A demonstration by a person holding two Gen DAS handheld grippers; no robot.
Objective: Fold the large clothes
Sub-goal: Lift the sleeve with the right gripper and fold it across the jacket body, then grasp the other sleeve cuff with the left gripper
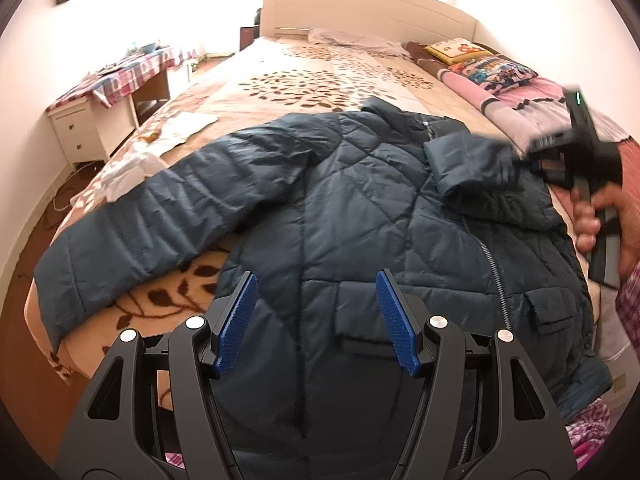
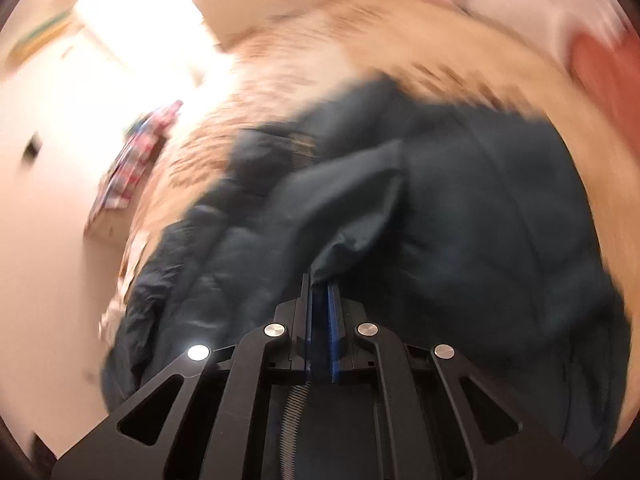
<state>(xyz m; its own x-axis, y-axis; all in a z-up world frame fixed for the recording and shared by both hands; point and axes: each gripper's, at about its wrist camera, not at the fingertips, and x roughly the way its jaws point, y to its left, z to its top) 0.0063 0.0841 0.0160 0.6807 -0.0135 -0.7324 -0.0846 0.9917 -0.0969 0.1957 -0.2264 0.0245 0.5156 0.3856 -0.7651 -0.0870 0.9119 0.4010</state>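
Nearest me, my left gripper (image 1: 316, 320) hangs with its jaws spread wide and nothing between them, just above the near hem of the quilted jacket (image 1: 360, 208). The jacket lies front-up across the near end of the bed (image 1: 280, 80), hem toward me and collar (image 1: 400, 114) far, so its long axis runs near to far — the zipper (image 1: 496, 276) follows that line, right of centre. Its left sleeve (image 1: 132, 216) stretches flat out to the left, reaching the bed's edge.

On the right, my right gripper (image 2: 322, 280) has its jaws clenched on the cuff of the right sleeve (image 1: 472, 164), which is raised off the bed and doubled in over the chest. I judge the fold turns on carrying that cuff leftward across the zipper line. My right hand (image 1: 608, 216) is the nearer one for that — the left is nearer the flat sleeve.

Farther off, pillows (image 1: 492, 68) and folded bedding line the right side up to the headboard (image 1: 360, 4); I see no containers.
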